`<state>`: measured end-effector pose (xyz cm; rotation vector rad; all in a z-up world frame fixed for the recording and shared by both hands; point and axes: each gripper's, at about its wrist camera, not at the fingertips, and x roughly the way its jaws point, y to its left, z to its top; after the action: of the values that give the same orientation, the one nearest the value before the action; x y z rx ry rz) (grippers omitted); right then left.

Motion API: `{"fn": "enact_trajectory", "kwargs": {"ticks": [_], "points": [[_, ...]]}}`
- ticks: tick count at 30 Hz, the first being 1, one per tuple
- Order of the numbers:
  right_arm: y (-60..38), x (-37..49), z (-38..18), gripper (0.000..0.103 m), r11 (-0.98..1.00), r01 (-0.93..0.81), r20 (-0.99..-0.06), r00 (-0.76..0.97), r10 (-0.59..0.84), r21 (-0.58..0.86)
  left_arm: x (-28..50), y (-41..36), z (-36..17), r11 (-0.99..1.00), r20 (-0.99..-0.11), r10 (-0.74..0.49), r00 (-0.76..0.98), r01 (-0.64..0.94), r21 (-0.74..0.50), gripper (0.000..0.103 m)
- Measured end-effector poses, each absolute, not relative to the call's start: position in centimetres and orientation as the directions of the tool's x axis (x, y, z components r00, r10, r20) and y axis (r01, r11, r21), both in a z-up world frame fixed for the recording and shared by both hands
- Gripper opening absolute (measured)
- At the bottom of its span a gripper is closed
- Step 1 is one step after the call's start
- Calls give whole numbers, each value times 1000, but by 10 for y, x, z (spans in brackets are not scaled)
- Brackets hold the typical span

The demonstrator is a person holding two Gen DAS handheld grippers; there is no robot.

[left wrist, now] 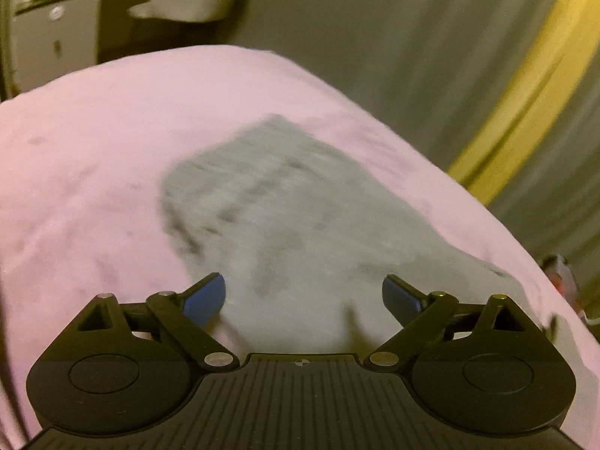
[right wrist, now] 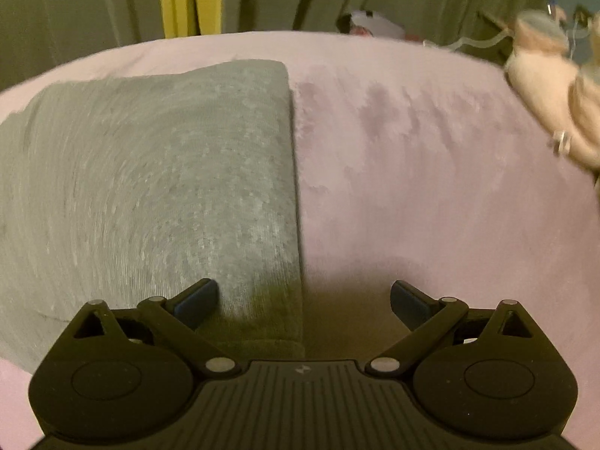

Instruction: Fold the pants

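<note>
Both tools spread wide and empty above grey pants lying on a pink bed.

Left wrist view: the left tool (left wrist: 303, 298) has its blue-padded fingers (left wrist: 205, 299) far apart, gripping nothing, over the grey pants (left wrist: 285, 217), a blurred, soft knit shape lying flat on the pink sheet (left wrist: 93, 157). Right wrist view: the right tool (right wrist: 304, 302) is equally wide and empty, straddling the straight right edge of the pants (right wrist: 157, 187), whose ribbed fabric lies smooth on the sheet (right wrist: 412, 187).
</note>
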<state>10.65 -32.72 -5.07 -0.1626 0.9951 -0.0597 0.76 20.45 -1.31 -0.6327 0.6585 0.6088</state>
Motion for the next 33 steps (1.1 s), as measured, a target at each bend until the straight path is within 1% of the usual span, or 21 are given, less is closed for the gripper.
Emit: {"fn": "enact_trajectory", "kwargs": {"ticks": [3, 5, 7, 10, 13, 15, 20, 24, 25, 26, 27, 29, 31, 33], "points": [[-335, 110, -51, 99, 995, 5, -845, 527, -91, -104, -4, 231, -25, 589, -711, 299, 637, -710, -387, 96], [-337, 110, -52, 99, 996, 13, -849, 523, -82, -88, -7, 240, -39, 557, -697, 277, 662, -701, -445, 96], [-334, 109, -54, 99, 996, 13, -847, 524, -85, -92, -13, 250, -49, 521, -715, 248, 653, -713, -470, 94], [-332, 110, -56, 99, 994, 9, -843, 529, -95, -107, -20, 258, -53, 475, -679, 258, 687, -702, -530, 95], [-332, 111, -56, 99, 994, 8, -841, 531, -99, -112, -18, 262, -56, 487, -671, 252, 697, -691, -534, 95], [-332, 113, -57, 99, 994, 11, -842, 530, -97, -107, -9, 272, -63, 491, -649, 253, 718, -673, -553, 96], [-332, 111, -55, 99, 995, 15, -844, 528, -93, -100, -5, 289, -76, 486, -565, 280, 776, -622, -613, 96], [-332, 111, -55, 99, 994, 15, -842, 531, -97, -105, 8, 287, -79, 496, -578, 289, 763, -636, -591, 96], [-332, 111, -56, 99, 994, 15, -842, 531, -97, -105, 10, 285, -76, 497, -585, 303, 752, -648, -577, 91], [-331, 111, -56, 99, 994, 16, -841, 532, -98, -106, 11, 282, -74, 503, -586, 323, 743, -659, -559, 83], [-331, 111, -56, 99, 994, 16, -841, 532, -98, -106, 9, 280, -72, 509, -586, 342, 735, -669, -542, 79], [-331, 111, -56, 99, 994, 16, -841, 532, -98, -105, 5, 271, -69, 542, -557, 376, 740, -664, -516, 62], [-331, 111, -56, 99, 994, 15, -841, 532, -97, -105, -1, 264, -63, 567, -526, 394, 754, -649, -507, 57], [-332, 111, -56, 99, 995, 16, -842, 532, -95, -102, -3, 262, -60, 570, -514, 392, 763, -640, -514, 57]]}}
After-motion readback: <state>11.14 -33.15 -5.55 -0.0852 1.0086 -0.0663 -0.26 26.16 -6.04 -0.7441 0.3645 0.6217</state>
